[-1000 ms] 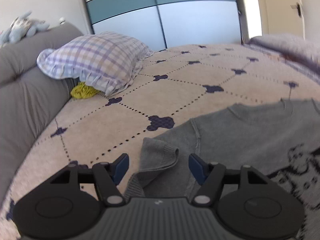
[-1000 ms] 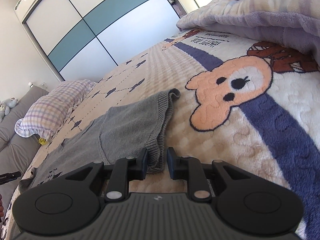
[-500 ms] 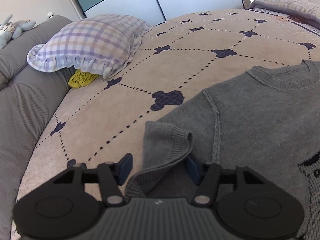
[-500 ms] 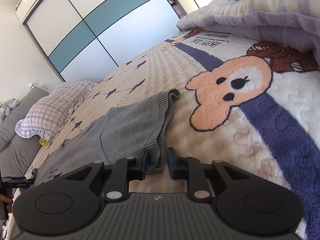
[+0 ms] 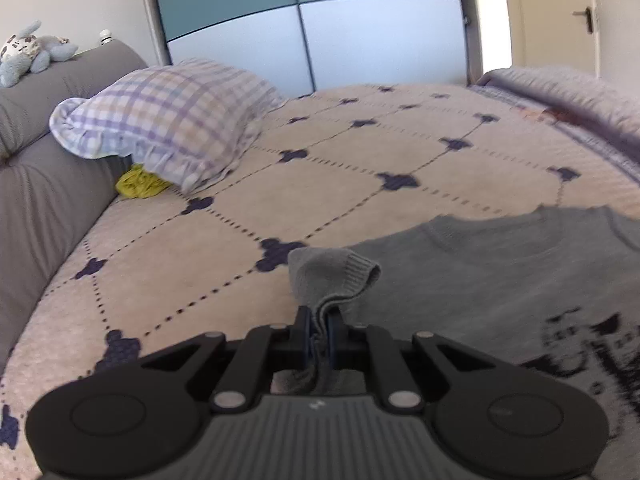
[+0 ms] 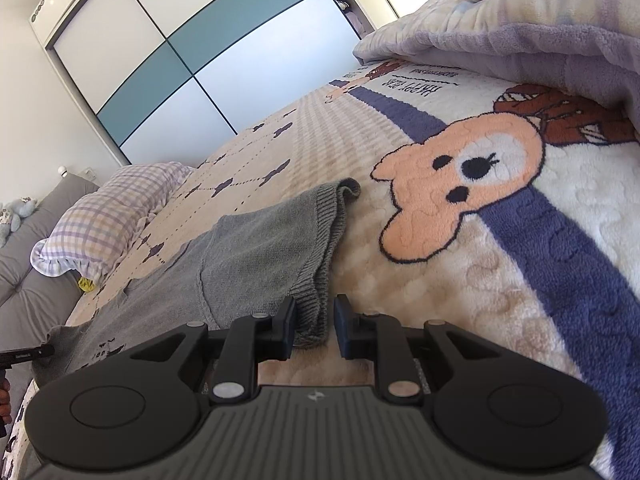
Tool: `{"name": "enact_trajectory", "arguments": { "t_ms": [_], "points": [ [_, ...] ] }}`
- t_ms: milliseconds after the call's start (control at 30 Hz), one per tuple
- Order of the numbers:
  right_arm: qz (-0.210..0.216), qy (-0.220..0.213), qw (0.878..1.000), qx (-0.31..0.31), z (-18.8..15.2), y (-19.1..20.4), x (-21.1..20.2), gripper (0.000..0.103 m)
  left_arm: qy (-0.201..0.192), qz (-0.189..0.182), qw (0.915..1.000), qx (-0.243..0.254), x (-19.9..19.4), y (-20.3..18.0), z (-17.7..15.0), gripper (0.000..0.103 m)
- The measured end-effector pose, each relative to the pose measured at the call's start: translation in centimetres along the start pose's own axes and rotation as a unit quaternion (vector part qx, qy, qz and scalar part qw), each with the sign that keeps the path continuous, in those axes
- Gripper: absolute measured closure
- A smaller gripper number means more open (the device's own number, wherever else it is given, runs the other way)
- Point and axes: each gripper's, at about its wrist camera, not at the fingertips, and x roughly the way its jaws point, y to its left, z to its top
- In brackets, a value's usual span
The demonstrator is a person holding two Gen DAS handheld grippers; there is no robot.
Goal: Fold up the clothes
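Sweater: I see the grey sweater [image 5: 500, 280] spread flat on the bed cover [image 5: 320, 184] | Left gripper [image 5: 318, 330]: jaws closing, pinching the sleeve cuff [image 5: 332, 276] | Right gripper [image 6: 315, 330]: jaws narrow, other cuff [image 6: 316, 312] between them, far pad apart from it.

The bed [image 5: 328, 200] is covered by a beige quilted spread with dark clover marks. A grey sweater [image 5: 500, 272] is spread flat on it. A checked pillow [image 5: 172, 120], a crumpled yellow cloth [image 5: 140, 186] and a bear-patterned blanket [image 6: 500, 208] are also laid there.
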Motion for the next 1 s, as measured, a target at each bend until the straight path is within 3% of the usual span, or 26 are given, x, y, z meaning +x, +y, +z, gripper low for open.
{"name": "enact_trajectory", "arguments": {
  "t_ms": [67,167,467,733,1000],
  "points": [
    [-0.001,0.000,1.000,0.000,0.0,0.0,0.0,0.082,-0.024,-0.047,0.9986,-0.005,-1.8,-1.4,-0.2,0.094],
    [-0.001,-0.001,1.000,0.000,0.0,0.0,0.0,0.082,-0.015,-0.090,0.9957,-0.019,-2.6,-3.4,-1.5,0.094],
    [0.003,-0.001,1.000,0.004,0.0,-0.1,0.0,0.082,0.027,-0.104,0.9912,-0.076,0.2,-4.8,-4.2,0.093],
    [0.006,-0.002,1.000,0.008,0.0,-0.2,-0.1,0.082,0.038,-0.114,0.9843,-0.129,1.8,-5.4,-3.2,0.093],
    [0.008,-0.003,1.000,0.011,-0.1,-0.2,-0.1,0.082,0.027,-0.154,0.9729,-0.170,0.7,-5.5,-3.3,0.093]
  ]
}}
